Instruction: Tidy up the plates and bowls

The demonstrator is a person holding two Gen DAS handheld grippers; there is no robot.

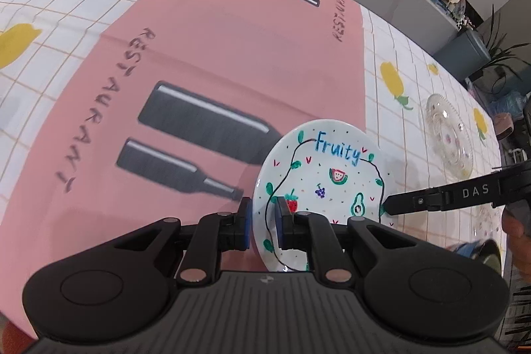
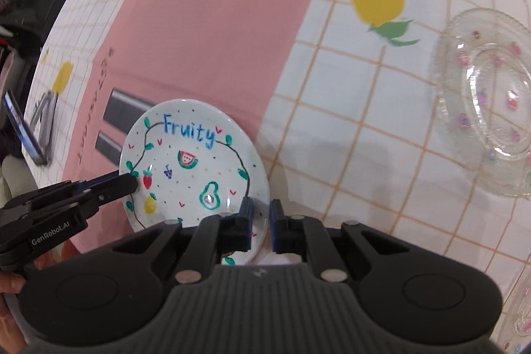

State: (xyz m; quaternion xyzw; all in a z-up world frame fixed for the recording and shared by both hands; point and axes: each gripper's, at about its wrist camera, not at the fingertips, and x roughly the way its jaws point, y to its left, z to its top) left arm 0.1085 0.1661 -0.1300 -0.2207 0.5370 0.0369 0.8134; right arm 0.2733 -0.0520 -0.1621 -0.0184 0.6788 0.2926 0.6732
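- Both grippers clamp one plate [image 1: 327,178]: left gripper [image 1: 264,221] on its left rim, right gripper [image 2: 260,223] on its right rim
- Plate hangs above the pink mat [image 1: 215,62], face up, "Fruity" on the far side; round, no long axis
- Step looks like carrying; next, probably set it with the glass plate [image 2: 488,121], level and gently

Your white plate [image 1: 327,175], hand-painted with "Fruity", a watermelon, grapes, strawberry and avocado inside a vine loop, sits tilted, off the surface, rim pinched on two opposite sides. Your clear glass plate [image 2: 491,102], ribbed rim with small pink flowers, lies flat, well apart to its right.
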